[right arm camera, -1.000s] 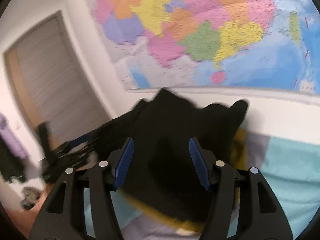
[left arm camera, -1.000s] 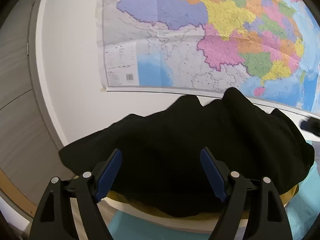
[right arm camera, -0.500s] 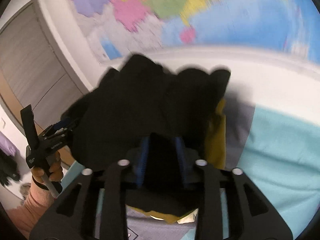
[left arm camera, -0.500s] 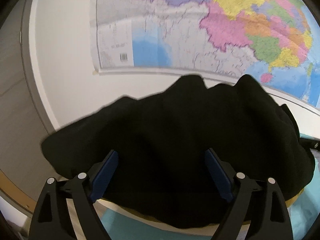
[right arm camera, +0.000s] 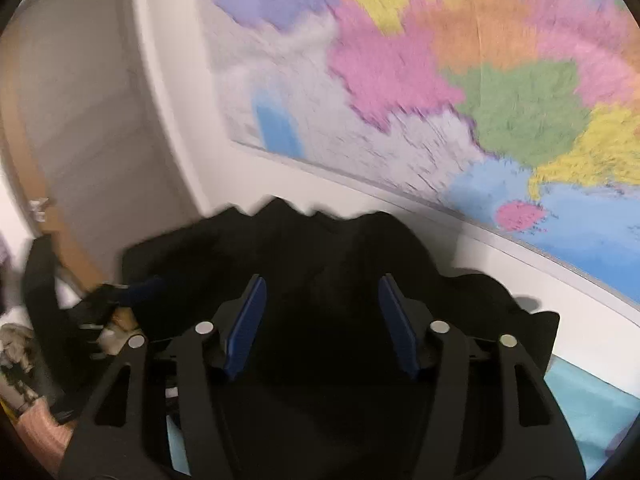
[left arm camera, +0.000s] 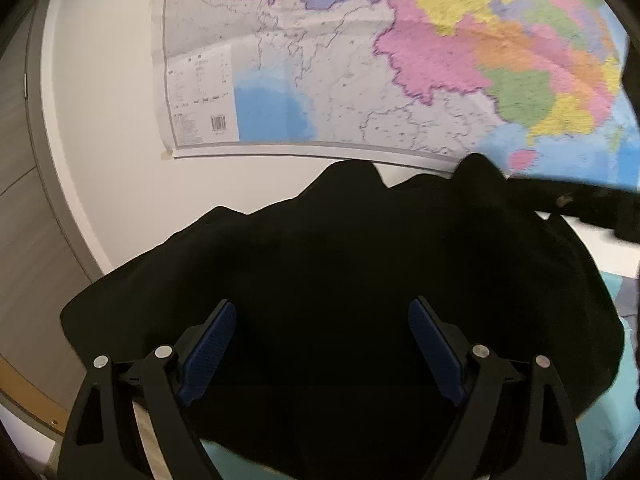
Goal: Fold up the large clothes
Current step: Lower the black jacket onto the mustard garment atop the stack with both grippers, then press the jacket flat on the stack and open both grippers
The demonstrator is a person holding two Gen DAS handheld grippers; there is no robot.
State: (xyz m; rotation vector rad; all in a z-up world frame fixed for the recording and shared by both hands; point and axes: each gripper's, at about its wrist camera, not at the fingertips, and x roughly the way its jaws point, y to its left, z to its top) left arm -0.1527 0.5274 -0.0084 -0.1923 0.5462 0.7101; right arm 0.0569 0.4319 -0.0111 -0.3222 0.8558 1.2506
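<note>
A large black garment (left arm camera: 360, 272) lies bunched in a heap against the wall; it also fills the lower middle of the right wrist view (right arm camera: 320, 280). My left gripper (left arm camera: 322, 344) is open, its blue pads wide apart just in front of the heap. My right gripper (right arm camera: 322, 320) is open too, its jaws apart over the black cloth, nothing visibly pinched. The other gripper's black body shows at the right edge of the left wrist view (left arm camera: 592, 204) and at the left in the right wrist view (right arm camera: 100, 304).
A colourful wall map (left arm camera: 400, 60) hangs above the heap. A light blue sheet (right arm camera: 592, 408) covers the surface under the garment. A grey-brown door (right arm camera: 80, 120) stands at the left. The right wrist view is motion-blurred.
My right gripper was shut on the black cloth half a second ago and has opened again, swinging upward. The left gripper has stayed open and moved closer to the heap.
</note>
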